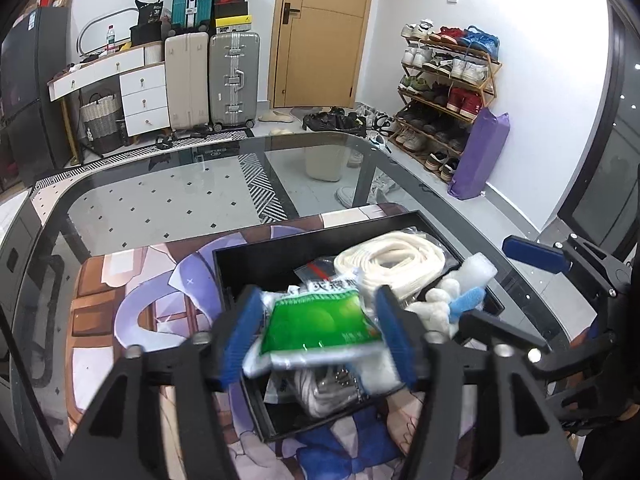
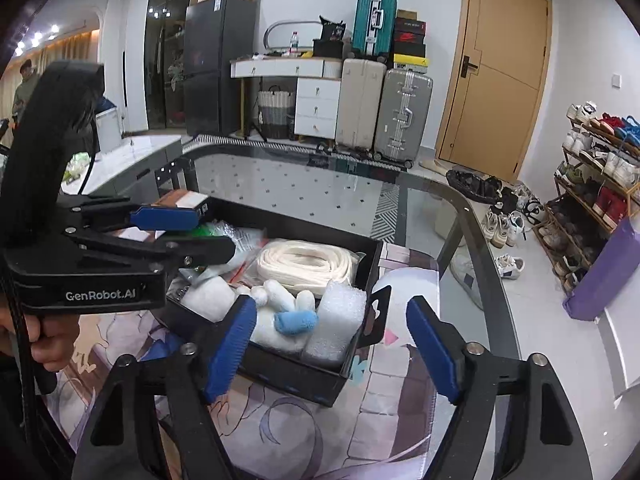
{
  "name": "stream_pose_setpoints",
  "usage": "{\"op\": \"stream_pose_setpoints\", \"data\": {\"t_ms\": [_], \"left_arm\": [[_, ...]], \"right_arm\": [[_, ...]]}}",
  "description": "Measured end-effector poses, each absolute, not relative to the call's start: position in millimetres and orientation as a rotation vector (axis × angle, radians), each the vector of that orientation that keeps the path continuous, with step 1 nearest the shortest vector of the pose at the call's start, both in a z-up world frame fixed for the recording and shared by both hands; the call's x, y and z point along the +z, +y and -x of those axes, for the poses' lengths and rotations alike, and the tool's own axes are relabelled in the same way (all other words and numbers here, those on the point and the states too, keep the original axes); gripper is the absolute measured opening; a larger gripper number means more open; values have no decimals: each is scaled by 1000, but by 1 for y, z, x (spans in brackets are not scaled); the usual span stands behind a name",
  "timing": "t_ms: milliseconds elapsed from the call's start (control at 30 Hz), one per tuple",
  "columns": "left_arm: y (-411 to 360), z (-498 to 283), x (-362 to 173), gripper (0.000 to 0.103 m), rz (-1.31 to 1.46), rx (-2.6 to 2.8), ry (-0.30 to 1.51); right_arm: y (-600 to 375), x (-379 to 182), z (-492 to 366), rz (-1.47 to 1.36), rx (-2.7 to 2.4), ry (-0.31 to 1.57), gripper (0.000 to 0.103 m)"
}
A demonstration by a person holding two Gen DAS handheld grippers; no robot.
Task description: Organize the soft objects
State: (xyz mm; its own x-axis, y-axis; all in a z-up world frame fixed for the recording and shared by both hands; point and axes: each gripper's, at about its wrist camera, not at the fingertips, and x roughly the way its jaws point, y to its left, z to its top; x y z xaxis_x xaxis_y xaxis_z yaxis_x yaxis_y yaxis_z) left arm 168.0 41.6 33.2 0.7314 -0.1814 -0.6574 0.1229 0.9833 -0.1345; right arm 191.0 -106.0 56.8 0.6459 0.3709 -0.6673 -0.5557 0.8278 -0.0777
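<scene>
Left gripper, lower centre, spread around green packet over black tray, pads seemingly just off it (blurred, likely dropping in). Right gripper spread, empty, beside plush toy.

Glossy plastic packet, smooth glass table

White walls, wooden door, suitcases, shoe rack, tiled floor
</scene>
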Motion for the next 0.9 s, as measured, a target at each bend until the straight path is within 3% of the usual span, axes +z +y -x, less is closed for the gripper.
{"op": "stream_pose_setpoints", "data": {"t_ms": [67, 167, 233, 900], "left_arm": [[43, -161, 37, 88, 94, -172, 723], [45, -146, 44, 103, 104, -177, 694], [45, -134, 50, 103, 98, -179, 667], [66, -96, 21, 103, 118, -27, 559]], "right_arm": [[-113, 60, -190, 267, 523, 669, 84], [-126, 63, -186, 219, 497, 645, 92], [-137, 65, -183, 182, 485, 628, 102], [-134, 47, -153, 135, 562, 543, 102]]}}
